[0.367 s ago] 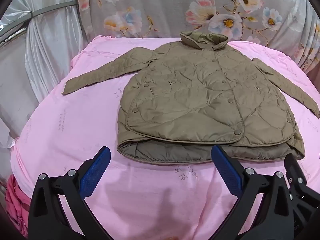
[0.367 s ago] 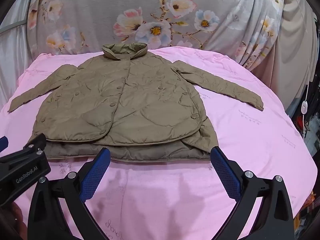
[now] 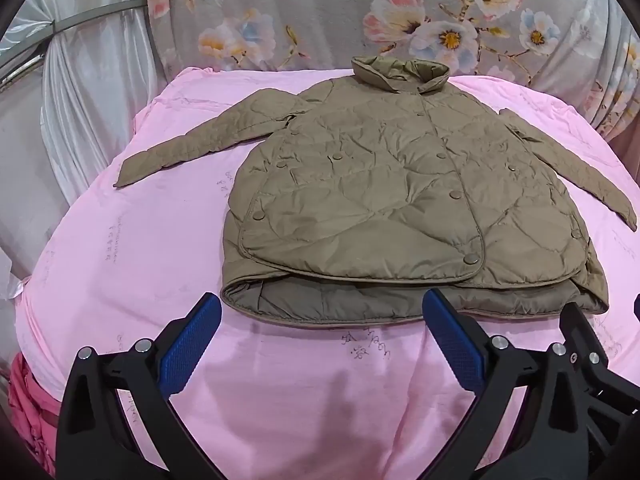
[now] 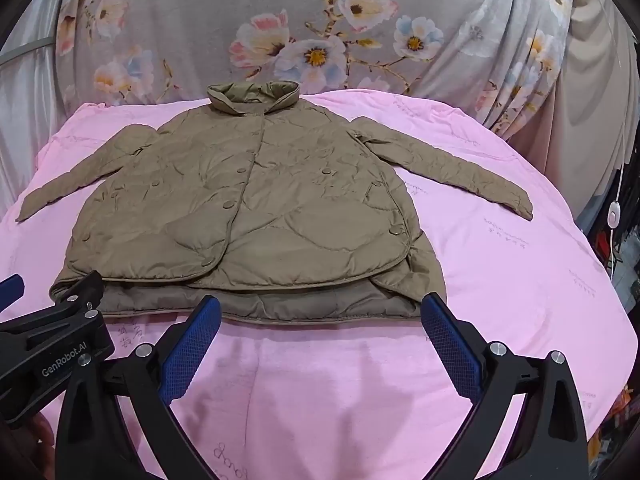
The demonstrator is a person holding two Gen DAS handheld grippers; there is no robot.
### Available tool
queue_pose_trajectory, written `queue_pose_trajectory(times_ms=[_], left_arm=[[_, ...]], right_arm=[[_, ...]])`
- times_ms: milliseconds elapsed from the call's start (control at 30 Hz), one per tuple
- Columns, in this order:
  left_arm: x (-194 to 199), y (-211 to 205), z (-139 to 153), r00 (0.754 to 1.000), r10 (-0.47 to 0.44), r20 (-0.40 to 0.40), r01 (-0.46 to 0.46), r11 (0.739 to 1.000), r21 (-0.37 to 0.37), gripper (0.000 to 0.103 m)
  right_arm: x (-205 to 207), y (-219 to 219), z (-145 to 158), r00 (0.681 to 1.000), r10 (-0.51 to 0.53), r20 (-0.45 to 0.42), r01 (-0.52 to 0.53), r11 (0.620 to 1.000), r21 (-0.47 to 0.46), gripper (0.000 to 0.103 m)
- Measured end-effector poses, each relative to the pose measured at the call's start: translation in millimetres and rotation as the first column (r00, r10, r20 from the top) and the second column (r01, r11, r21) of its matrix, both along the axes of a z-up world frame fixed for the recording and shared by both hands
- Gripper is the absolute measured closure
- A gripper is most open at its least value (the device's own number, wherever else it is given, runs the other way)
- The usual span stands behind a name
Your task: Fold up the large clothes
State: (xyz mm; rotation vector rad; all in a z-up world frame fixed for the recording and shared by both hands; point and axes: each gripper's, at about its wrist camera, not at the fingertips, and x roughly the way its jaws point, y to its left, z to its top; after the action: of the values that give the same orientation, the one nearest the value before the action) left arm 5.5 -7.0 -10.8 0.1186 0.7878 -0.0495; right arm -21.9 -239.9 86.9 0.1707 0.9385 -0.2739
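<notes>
Both jaws stand spread wide and hold nothing: left gripper (image 3: 322, 326) and right gripper (image 4: 320, 326) hover over the pink sheet (image 3: 140, 248), with the jacket (image 3: 400, 200) lying flat just ahead of them, its hem nearest. I judge that folding is not yet begun; the next move calls for reaching a sleeve or a side edge. Only the right view shows the full right sleeve (image 4: 448, 164); the left view shows the whole left sleeve (image 3: 200, 140).
</notes>
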Motion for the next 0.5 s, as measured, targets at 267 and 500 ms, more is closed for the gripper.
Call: queue_pose_trajectory(times_ms=[267, 500], left_arm=[[1.3, -0.6, -2.8, 1.0, 0.002, 0.002, -0.002, 1.0, -0.005, 0.005], [0.2, 1.3, -2.8, 1.0, 0.006, 0.0, -0.006, 1.0, -0.011, 0.005]], right_arm=[[0.2, 0.5, 1.6, 1.0, 0.003, 0.005, -0.003, 1.0, -0.005, 0.005], [0.0, 0.4, 1.4, 1.0, 0.001, 0.008, -0.001, 1.0, -0.006, 0.005]])
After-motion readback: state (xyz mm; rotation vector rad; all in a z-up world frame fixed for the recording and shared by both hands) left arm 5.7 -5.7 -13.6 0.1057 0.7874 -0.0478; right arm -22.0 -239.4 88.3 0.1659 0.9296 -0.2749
